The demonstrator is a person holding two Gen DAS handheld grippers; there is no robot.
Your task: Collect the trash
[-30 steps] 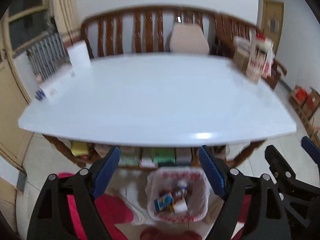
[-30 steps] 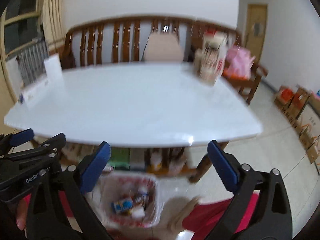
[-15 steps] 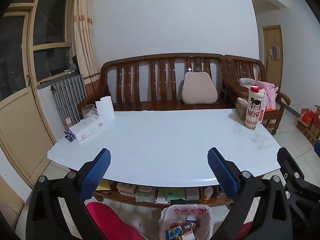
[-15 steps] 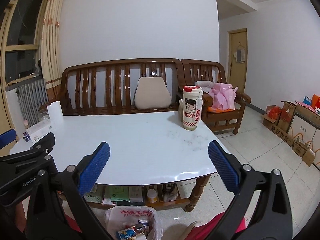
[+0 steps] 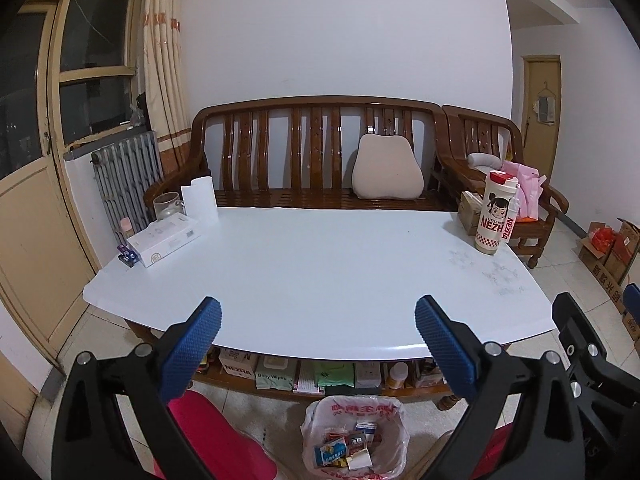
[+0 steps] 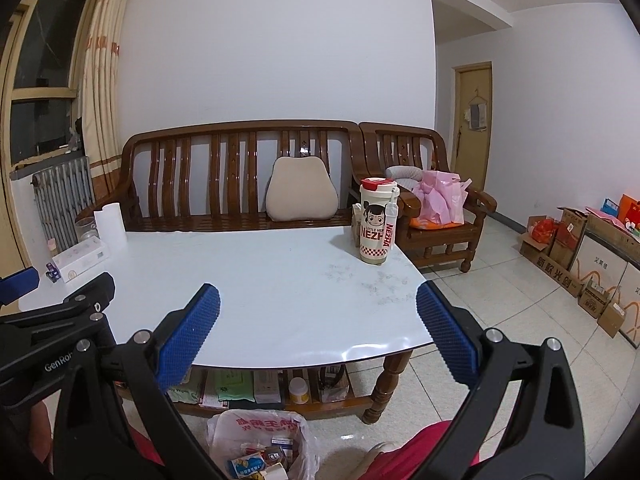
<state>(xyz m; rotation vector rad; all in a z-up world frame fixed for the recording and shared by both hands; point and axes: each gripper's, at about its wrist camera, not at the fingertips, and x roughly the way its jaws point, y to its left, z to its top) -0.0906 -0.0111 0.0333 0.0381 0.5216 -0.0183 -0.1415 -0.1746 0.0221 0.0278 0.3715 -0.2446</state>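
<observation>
both the left gripper (image 5: pixel 318 320) and right gripper (image 6: pixel 318 308) hold their fingers wide apart, gripping nothing.

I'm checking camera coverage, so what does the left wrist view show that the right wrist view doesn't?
Only the left wrist view shows the door panel at far left. Only the right wrist view shows the whole row of cardboard boxes along the right wall. Both share the white table, the Nezha bottle, the bench cushion and the lined trash bin holding wrappers.
</observation>
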